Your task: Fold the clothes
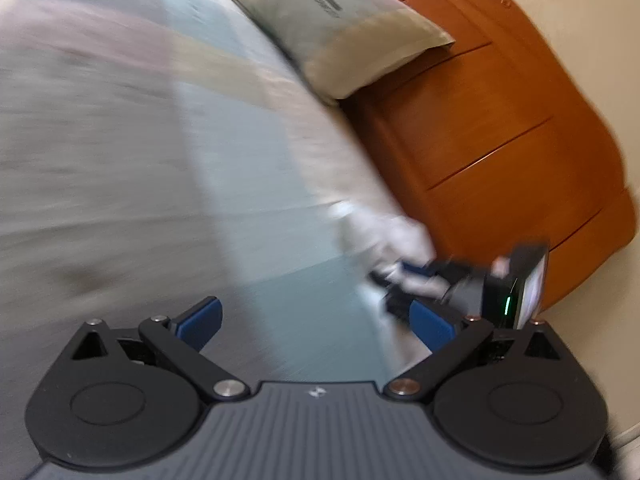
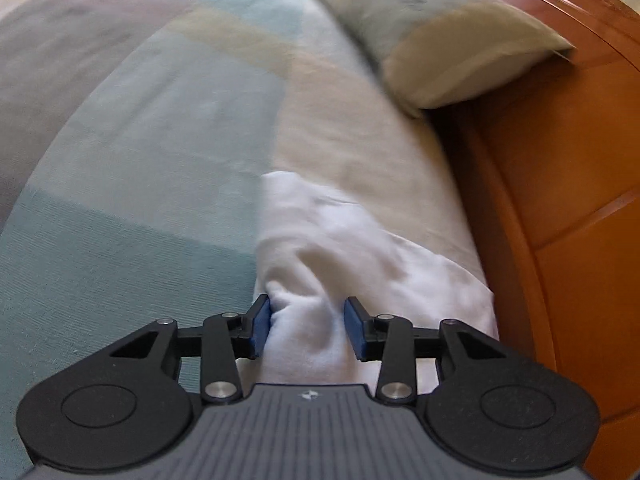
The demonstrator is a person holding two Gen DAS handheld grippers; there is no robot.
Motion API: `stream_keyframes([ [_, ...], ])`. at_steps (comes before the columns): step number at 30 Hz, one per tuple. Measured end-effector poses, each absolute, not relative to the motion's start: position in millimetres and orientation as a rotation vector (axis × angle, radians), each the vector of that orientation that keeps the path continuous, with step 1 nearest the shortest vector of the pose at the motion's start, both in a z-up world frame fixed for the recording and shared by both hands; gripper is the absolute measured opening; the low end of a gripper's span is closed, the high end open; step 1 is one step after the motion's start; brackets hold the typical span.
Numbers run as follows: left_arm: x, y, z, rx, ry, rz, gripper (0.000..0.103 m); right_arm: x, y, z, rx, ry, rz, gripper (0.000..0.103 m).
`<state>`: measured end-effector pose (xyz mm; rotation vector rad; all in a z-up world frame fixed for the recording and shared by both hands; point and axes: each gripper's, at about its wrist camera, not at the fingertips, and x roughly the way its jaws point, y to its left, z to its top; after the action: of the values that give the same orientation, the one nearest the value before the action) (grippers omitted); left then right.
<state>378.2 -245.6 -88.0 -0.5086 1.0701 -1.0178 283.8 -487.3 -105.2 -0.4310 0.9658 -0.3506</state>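
The landmark here is the wooden headboard (image 2: 580, 184), orange-brown, which stands along the right side of both views. A bed cover (image 2: 140, 168) with pale blue, beige and grey blocks fills the area to the left of the headboard, and a pillow (image 2: 452, 40) in beige and grey-green leans with its far end against the headboard. The white garment (image 2: 340, 232) lies bunched on the cover just beside the headboard, below the pillow and apart from it. The right gripper (image 2: 306, 330) is over the near end of this garment; its blue pads (image 2: 261, 326) stand partly apart, and a raised fold of the white cloth is between them. The left pad touches the fold, but the right pad shows a small gap, so the cloth does not look pinched. In the left wrist view the left gripper (image 1: 316, 326) has its jaws spread wide with nothing between them, only the blue part of the cover beneath. This view is strongly blurred; there the right gripper (image 1: 404, 288) appears near the foot of the headboard, at the white cloth.
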Motion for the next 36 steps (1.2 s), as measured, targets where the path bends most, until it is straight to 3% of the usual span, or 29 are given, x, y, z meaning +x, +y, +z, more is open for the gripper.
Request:
stream_keyframes([
  [9, 424, -395, -157, -0.864, 1.394, -1.079, 0.099, 257, -541, -90, -0.250, 0.900, -0.356, 0.044],
  [17, 455, -456, -169, -1.085, 1.386, -1.078, 0.100, 250, -548, -97, -0.175, 0.849, -0.325, 0.044],
  [23, 476, -459, -152, -1.000, 1.318, -1.084, 0.100, 246, -540, -97, -0.116, 0.799, -0.253, 0.047],
  [29, 480, -419, -122, -0.720, 1.185, -0.997, 0.101, 227, -544, -82, -0.014, 0.750, -0.188, 0.053],
  [31, 470, -418, -108, -0.630, 1.154, -1.046, 0.101, 212, -553, -77, 0.030, 0.725, -0.231, 0.058],
  [36, 432, -444, -76, -0.493, 1.041, -1.295, 0.101, 168, -585, -82, 0.134, 0.723, -0.399, 0.060],
])
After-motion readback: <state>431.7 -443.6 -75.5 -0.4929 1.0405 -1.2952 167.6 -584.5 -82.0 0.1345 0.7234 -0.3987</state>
